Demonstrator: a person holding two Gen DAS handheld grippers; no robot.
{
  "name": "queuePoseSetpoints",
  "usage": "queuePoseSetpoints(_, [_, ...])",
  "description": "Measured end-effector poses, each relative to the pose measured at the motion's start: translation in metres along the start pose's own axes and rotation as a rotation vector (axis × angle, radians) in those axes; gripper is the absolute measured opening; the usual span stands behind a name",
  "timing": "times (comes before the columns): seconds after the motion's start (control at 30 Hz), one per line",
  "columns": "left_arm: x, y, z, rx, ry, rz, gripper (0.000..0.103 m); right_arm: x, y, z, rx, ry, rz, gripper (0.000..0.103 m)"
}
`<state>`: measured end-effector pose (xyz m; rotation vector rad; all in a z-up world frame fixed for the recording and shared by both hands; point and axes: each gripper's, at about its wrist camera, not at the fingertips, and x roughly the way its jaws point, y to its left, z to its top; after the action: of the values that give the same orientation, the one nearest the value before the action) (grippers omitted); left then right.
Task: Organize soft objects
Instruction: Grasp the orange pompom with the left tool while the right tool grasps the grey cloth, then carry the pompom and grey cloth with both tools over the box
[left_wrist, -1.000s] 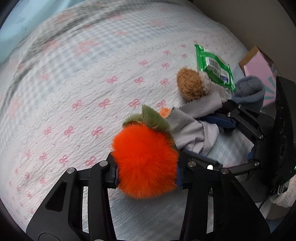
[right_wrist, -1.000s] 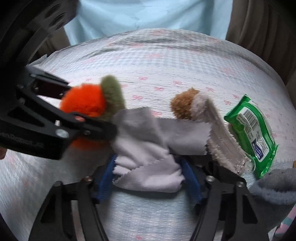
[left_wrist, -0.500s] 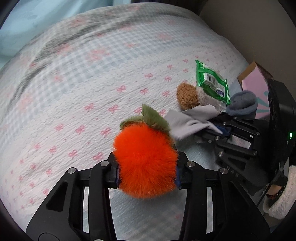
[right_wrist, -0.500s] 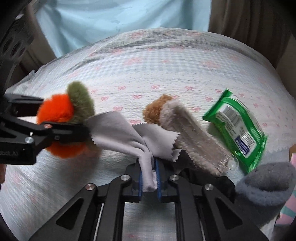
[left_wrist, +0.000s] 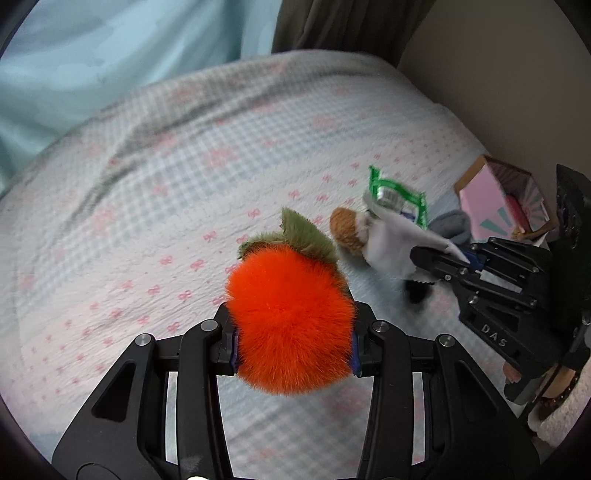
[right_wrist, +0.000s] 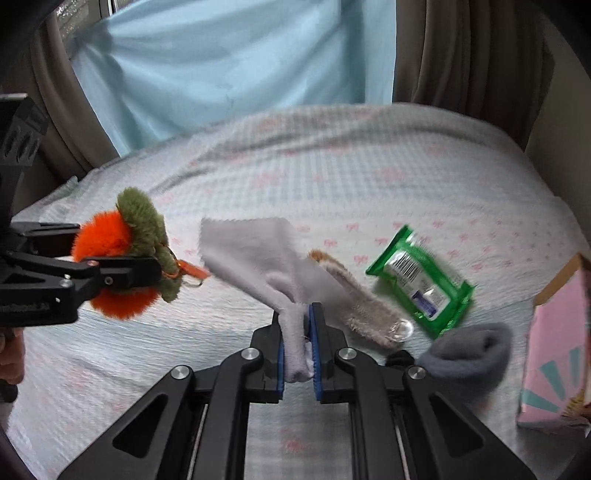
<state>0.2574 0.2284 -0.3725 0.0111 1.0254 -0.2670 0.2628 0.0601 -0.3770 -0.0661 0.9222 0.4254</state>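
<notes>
Left wrist view: my left hand-held gripper (left_wrist: 291, 341), clamped on the orange plush (left_wrist: 290, 321), has lifted it clear of the bed (left_wrist: 147, 206); open bedding lies ahead.

Right wrist view: my right hand-held gripper (right_wrist: 297, 332) pinches the grey cloth (right_wrist: 258, 254), now raised (both picks done). Wipes pack (right_wrist: 421, 284), sock (right_wrist: 471, 350) and box (right_wrist: 557, 354) crowd its right.
</notes>
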Motion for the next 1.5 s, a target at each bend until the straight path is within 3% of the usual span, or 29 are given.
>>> queuePoseSetpoints(0.4, [-0.113, -0.051, 0.003, -0.062, -0.12, 0.008, 0.037, -0.132, -0.015, 0.031, 0.113, -0.114, 0.026, 0.01])
queuePoseSetpoints(0.6, [-0.151, -0.097, 0.027, -0.045, -0.18, -0.033, 0.037, -0.205, -0.037, 0.042, 0.124, -0.158, -0.032, 0.01])
queuePoseSetpoints(0.77, [-0.16, -0.145, 0.054, 0.005, -0.201, -0.074, 0.037, -0.252, -0.068, 0.045, 0.163, -0.187, -0.09, 0.01])
queuePoseSetpoints(1.1, [-0.133, -0.265, 0.105, 0.067, -0.177, -0.122, 0.037, -0.315, -0.168, 0.04, 0.286, -0.209, -0.17, 0.01])
queuePoseSetpoints(1.5, [-0.029, -0.389, 0.152, 0.034, -0.062, -0.143, 0.037, -0.304, -0.325, 0.015, 0.376, -0.093, -0.199, 0.01])
